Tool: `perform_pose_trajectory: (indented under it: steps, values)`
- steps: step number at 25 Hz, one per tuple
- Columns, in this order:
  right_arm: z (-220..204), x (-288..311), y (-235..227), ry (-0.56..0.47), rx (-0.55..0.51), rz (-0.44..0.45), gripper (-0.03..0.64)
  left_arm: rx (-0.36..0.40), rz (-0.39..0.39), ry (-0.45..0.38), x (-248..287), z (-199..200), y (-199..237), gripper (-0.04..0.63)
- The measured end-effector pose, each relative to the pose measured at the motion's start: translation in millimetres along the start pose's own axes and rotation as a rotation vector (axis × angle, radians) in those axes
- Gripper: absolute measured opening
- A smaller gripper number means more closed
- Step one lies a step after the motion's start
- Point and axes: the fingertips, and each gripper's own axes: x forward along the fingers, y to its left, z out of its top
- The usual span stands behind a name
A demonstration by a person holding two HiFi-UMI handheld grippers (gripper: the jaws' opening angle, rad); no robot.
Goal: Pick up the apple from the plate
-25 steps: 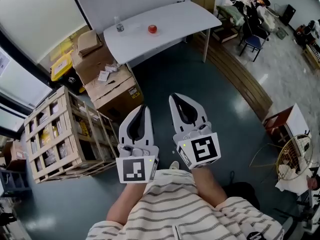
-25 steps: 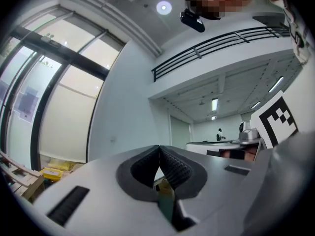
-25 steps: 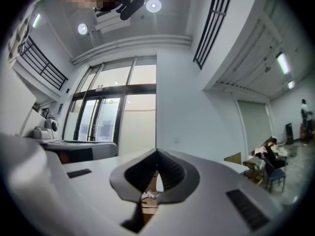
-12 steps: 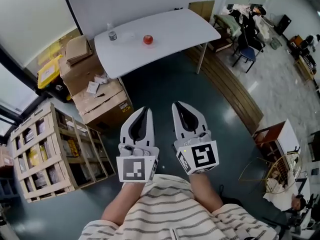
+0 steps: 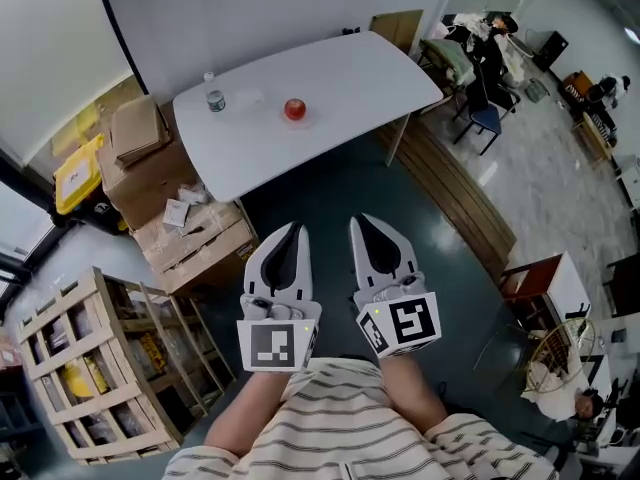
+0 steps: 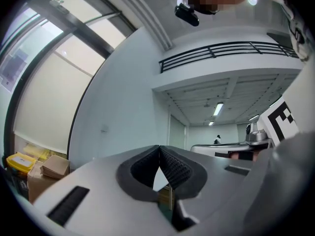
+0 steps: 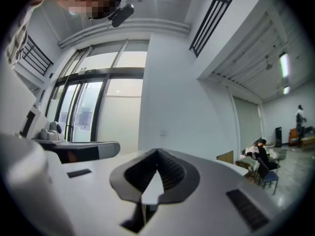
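A red apple (image 5: 294, 109) lies on the white table (image 5: 340, 68) far ahead in the head view; the plate under it does not stand out from the white top. My left gripper (image 5: 293, 226) and right gripper (image 5: 362, 219) are held side by side over the dark floor, well short of the table, both pointing toward it. In the left gripper view the left gripper's (image 6: 159, 147) ribbed pads meet with nothing between them. The right gripper's (image 7: 157, 152) pads are likewise shut and empty. Neither gripper view shows the apple.
A small bottle (image 5: 214, 99) stands at the table's left end. Cardboard boxes (image 5: 165, 173) and a yellow bin (image 5: 75, 175) sit left of the table, a wooden crate (image 5: 90, 373) nearer left. A long wooden platform (image 5: 450, 188), a chair (image 5: 482, 118) and a wire basket (image 5: 560, 353) lie to the right.
The table and apple have come nearer and lower in the head view, and the boxes and crate have slid left. Both grippers travelled forward together, still shut.
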Motion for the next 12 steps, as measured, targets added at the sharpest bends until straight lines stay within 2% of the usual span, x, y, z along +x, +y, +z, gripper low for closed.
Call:
perform_pose_trajectory:
  steps: [6, 12]
  values:
    - [-9, 42, 7, 0.029, -0.010, 0.008, 0.012, -0.044, 0.000, 0.035, 34, -17, 35, 0.005]
    - [-22, 74, -14, 0.047, -0.001, 0.006, 0.012, -0.043, -0.001, 0.069, 68, -34, 46, 0.005]
